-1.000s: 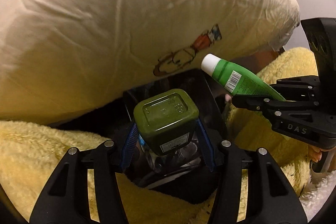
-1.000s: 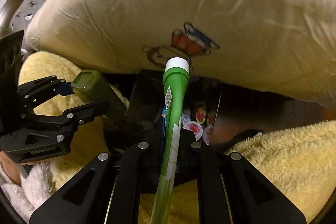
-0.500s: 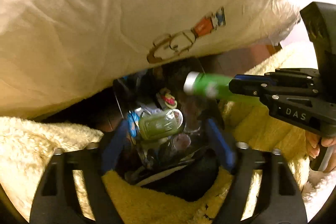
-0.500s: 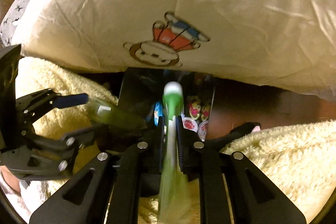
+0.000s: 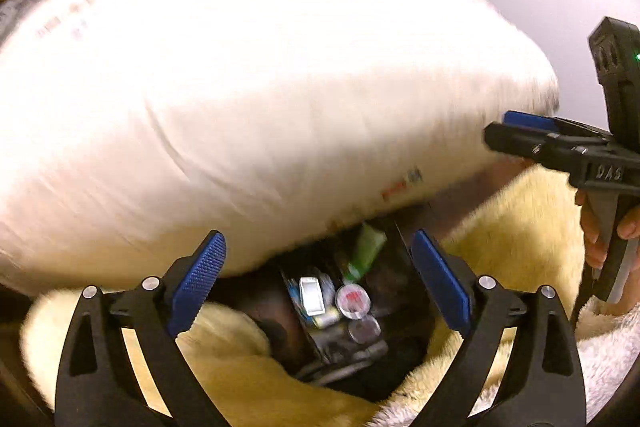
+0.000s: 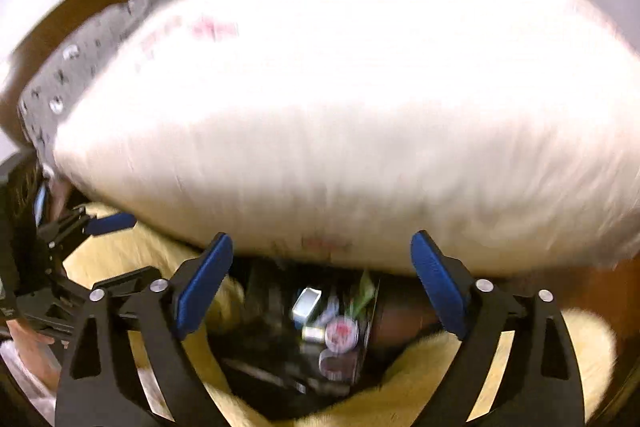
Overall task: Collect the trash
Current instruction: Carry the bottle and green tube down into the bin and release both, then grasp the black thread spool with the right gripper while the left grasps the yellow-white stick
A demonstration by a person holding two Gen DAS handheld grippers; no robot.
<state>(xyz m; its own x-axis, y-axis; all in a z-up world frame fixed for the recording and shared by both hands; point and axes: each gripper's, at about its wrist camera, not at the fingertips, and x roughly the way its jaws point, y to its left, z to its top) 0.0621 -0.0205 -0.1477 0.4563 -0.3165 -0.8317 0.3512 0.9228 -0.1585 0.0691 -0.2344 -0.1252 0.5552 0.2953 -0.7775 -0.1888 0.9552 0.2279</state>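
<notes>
A yellow blanket (image 5: 516, 227) and white pillow (image 5: 260, 99) crowd the bin (image 5: 404, 259) beneath both opening, empty grippers.

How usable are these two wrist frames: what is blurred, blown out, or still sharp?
Left wrist view: the pillow is overexposed and motion-smeared, its print unreadable; the left claw stays sharp, and the bin contents are dim but legible. Right wrist view: heavier smear on the pillow and bin; only the right claw is crisp. Both show fisheye bending and dark corners.
</notes>
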